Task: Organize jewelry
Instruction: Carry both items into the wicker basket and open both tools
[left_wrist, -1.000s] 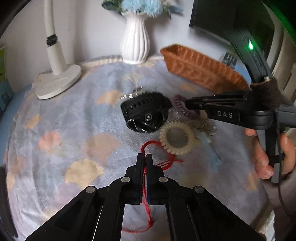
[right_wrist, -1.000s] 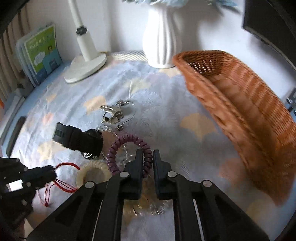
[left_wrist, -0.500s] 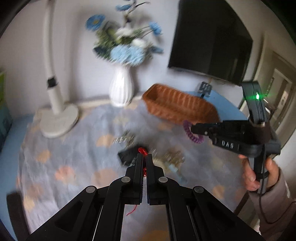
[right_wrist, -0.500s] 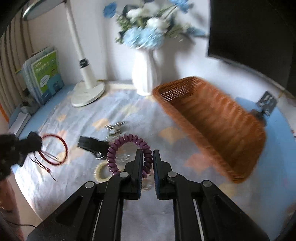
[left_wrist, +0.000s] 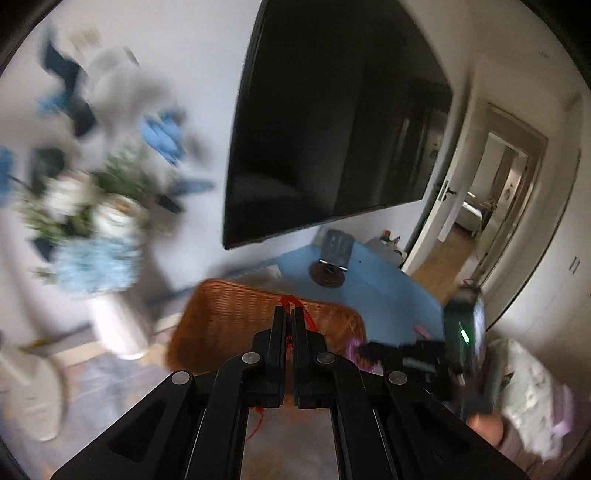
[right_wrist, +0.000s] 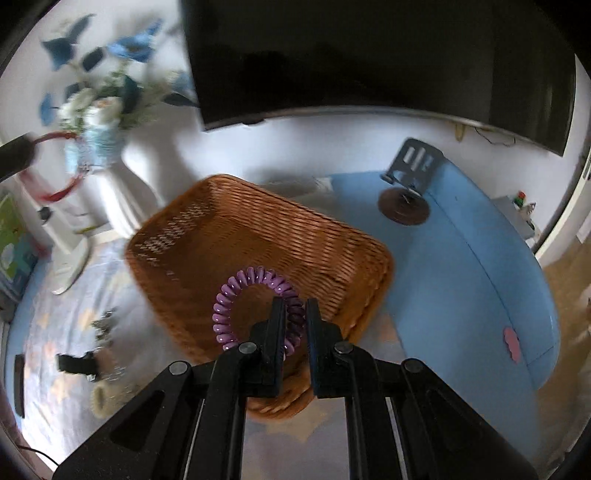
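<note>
My left gripper (left_wrist: 290, 314) is shut on a red string bracelet (left_wrist: 291, 301), held high in the air short of the woven brown basket (left_wrist: 236, 317). The red bracelet also shows at the far left of the right wrist view (right_wrist: 61, 166). My right gripper (right_wrist: 295, 306) is shut on a purple spiral hair tie (right_wrist: 255, 291) and holds it above the basket's (right_wrist: 236, 236) near end. A black watch (right_wrist: 75, 363), a cream spiral tie (right_wrist: 101, 398) and silver pieces (right_wrist: 103, 325) lie on the patterned cloth.
A white vase (right_wrist: 125, 192) of blue and white flowers stands behind the basket's left end. A white lamp base (right_wrist: 70, 266) sits at left. A phone stand (right_wrist: 410, 184) stands on the blue table at back right. A dark screen (left_wrist: 332, 140) hangs on the wall.
Both grippers have lifted their pieces off the cloth and carried them up and toward the basket. The right gripper's purple tie now hangs over the basket.
</note>
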